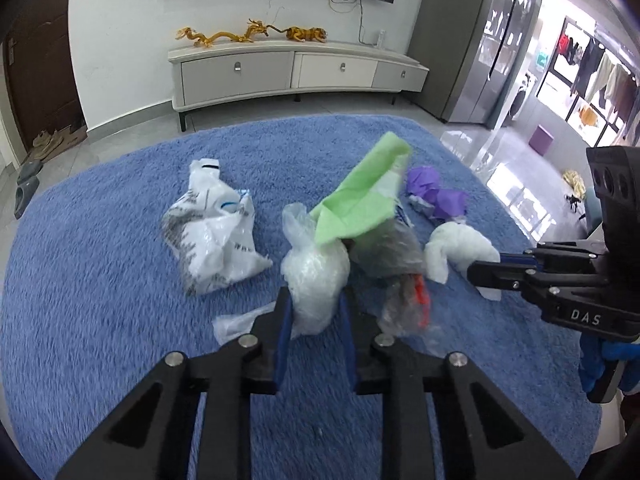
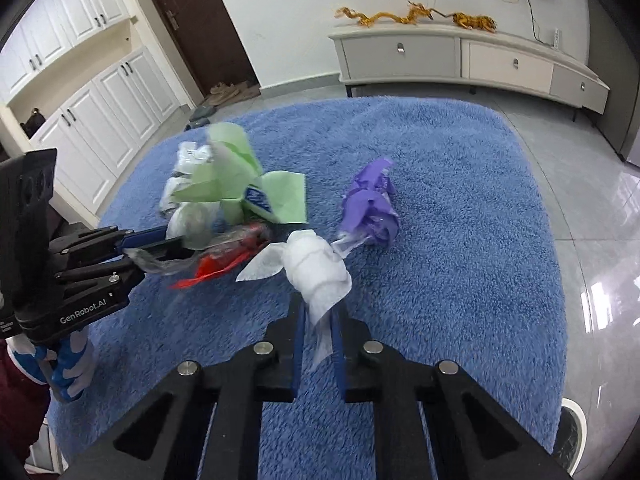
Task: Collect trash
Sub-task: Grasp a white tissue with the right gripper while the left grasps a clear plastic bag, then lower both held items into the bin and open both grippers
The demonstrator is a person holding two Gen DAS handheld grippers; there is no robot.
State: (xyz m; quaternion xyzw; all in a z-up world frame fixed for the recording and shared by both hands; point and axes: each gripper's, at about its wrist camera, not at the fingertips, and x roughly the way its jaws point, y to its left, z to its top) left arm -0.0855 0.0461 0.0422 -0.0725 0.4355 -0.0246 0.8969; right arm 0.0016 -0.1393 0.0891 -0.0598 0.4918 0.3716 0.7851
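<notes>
Blue shaggy rug (image 1: 100,240) lies before a pale media cabinet (image 1: 280,72).

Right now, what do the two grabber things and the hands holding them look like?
Each hand-held gripper is black, with angular linkage arms, silver round bolts and blue pads inside its two fingers. The left hand-held gripper has white "GenRobot.AI" lettering on its side; the right hand-held gripper shows "DAS". The hands wear blue and white gloves, and a dark red sleeve shows behind the left one.

Left tongs (image 1: 314,308) clamped on clear plastic wad (image 1: 314,276).
</notes>
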